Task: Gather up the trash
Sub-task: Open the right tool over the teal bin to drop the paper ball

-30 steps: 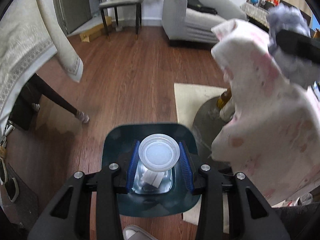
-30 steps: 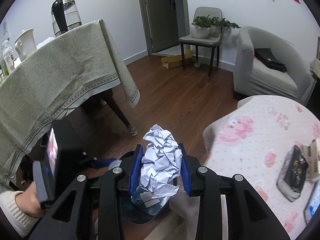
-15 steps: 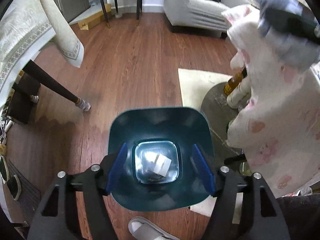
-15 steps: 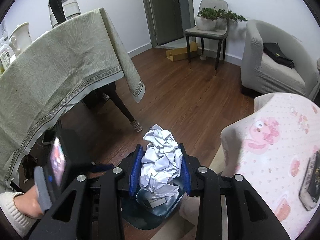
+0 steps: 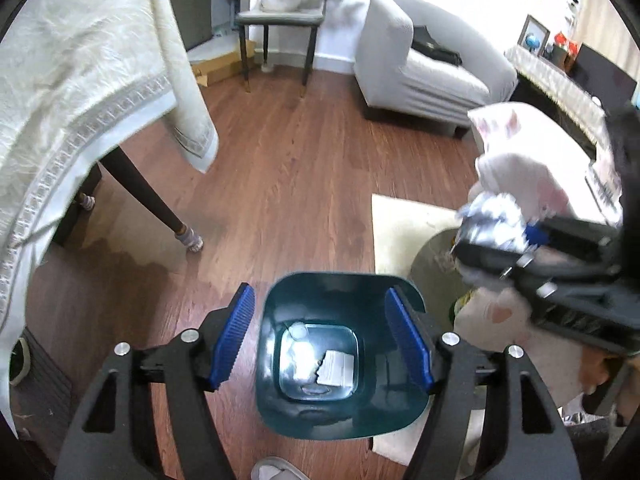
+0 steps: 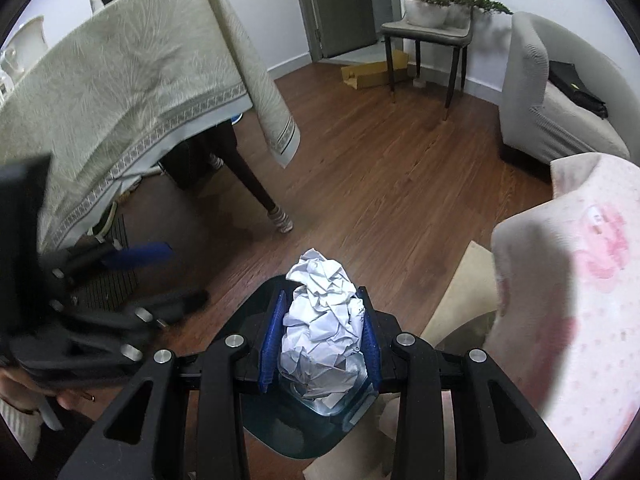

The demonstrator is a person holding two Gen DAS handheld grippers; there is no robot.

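A dark teal trash bin (image 5: pixel 340 416) stands on the wood floor below my left gripper (image 5: pixel 324 336), which is open and empty above its mouth. Inside the bin lie a clear plastic lid (image 5: pixel 299 330) and a white paper scrap (image 5: pixel 336 366). My right gripper (image 6: pixel 320 336) is shut on a crumpled white paper ball (image 6: pixel 320 320) and holds it over the bin (image 6: pixel 288 436). In the left wrist view the right gripper (image 5: pixel 520 248) and the paper ball (image 5: pixel 492 220) show at the right, above and beside the bin.
A table with a beige cloth (image 5: pixel 80 92) and dark leg (image 5: pixel 148 196) stands left. A low table with a pink patterned cloth (image 6: pixel 580 280) is at the right, a cream rug (image 5: pixel 404 224) beside it. A grey armchair (image 5: pixel 420 68) and a chair (image 5: pixel 280 24) stand behind.
My left gripper opened and dropped the clear lid into the bin. My right gripper carried the paper ball down and over the bin.
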